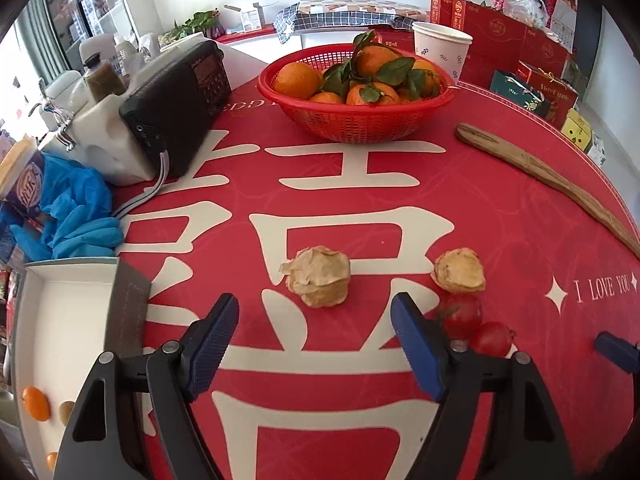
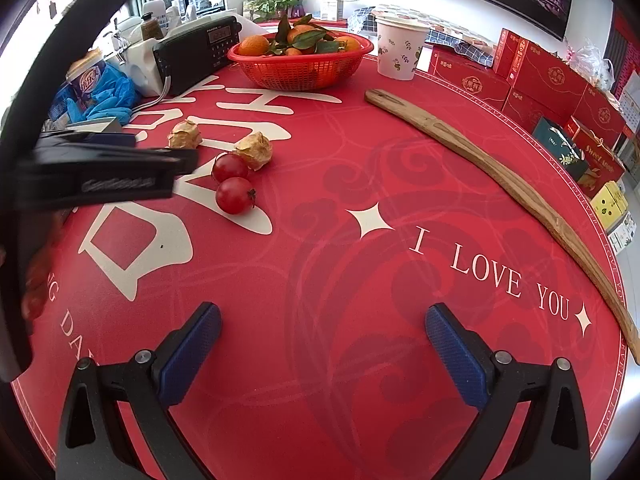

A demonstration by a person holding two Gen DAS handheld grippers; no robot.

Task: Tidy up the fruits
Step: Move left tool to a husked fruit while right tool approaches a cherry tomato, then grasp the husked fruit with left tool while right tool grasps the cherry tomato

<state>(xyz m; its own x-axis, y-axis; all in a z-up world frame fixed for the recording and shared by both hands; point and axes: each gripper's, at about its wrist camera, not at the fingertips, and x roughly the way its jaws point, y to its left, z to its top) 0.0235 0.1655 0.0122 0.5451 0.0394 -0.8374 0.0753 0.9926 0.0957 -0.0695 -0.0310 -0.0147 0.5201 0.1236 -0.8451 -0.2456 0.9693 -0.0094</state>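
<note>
Two papery-husked fruits [image 1: 318, 280] [image 1: 460, 272] lie on the red tablecloth, with two red cherry tomatoes [image 1: 460, 316] [image 1: 492, 338] just beside the right one. My left gripper [image 1: 315, 302] is open, its fingertips either side of the left husked fruit and just short of it, nothing between the pads. A white box [image 1: 60, 312] at the left holds a small orange fruit [image 1: 36, 403] and other small ones. My right gripper [image 2: 323, 310] hangs open over bare cloth, right of the tomatoes [image 2: 235, 195]. A red basket [image 1: 356, 120] of leafy tangerines stands at the back.
A black radio [image 1: 176, 96], a white jug [image 1: 92, 136] and blue gloves [image 1: 76, 216] crowd the left side. A long wooden stick [image 1: 552, 176] lies along the right edge. A paper cup [image 1: 440, 52] stands behind the basket, and red gift boxes [image 2: 560, 80] sit beyond the table.
</note>
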